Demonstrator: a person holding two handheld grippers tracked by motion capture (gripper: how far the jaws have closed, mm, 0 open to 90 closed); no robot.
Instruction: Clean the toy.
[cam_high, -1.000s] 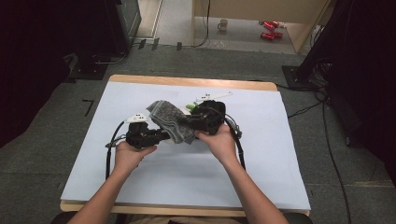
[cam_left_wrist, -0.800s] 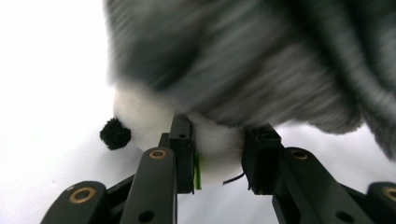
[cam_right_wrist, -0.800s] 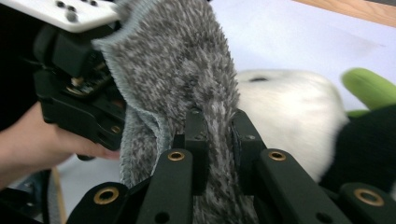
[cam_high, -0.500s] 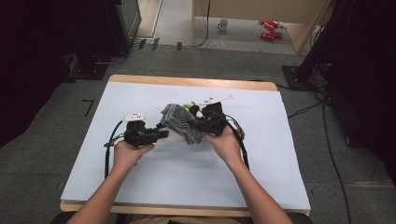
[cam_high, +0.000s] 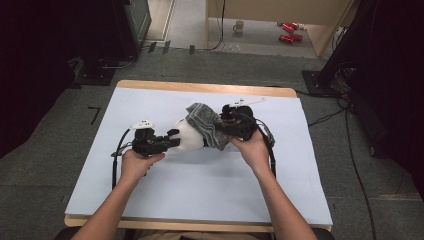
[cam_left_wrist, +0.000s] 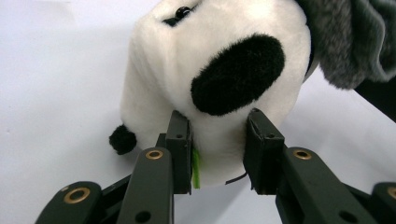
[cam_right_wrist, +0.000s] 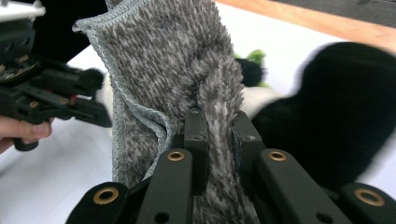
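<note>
**Wiping the plush dog: hold it steady, keep the cloth pinched**

In the middle of the high view, a white plush dog (cam_high: 189, 136) with black patches lies on the pale table cover (cam_high: 210, 195), with a grey towel (cam_high: 207, 125) draped over its upper right side. The left gripper (cam_high: 172, 137) sits just left of centre, its jaws part open and standing on either side of the toy's lower body; in the left gripper view the pads (cam_left_wrist: 180, 140) touch the white fur below the big black patch, and the jaws have just been opening a little with the toy between them, so the hold looks light rather than firm. The right gripper (cam_right_wrist: 217, 135), right of centre in the high view, is clamped tight on a fold of the towel, which rises between the jaws toward the top of the right gripper view.

The step in hand seems to be drawing the towel across the toy, to rub or cover it. To do it well:

- Close the left jaws enough to stop the soft body sliding; as they stand, a pull from the right could drag the dog along the cover
- Keep the right grip on the thick fold, not the hemmed edge, so the cloth does not slip out
- Sweep the towel low across the fur, away from the left jaws, so cloth does not catch between them
- Move slowly: plush deforms and gives little resistance to tell a snag
</note>
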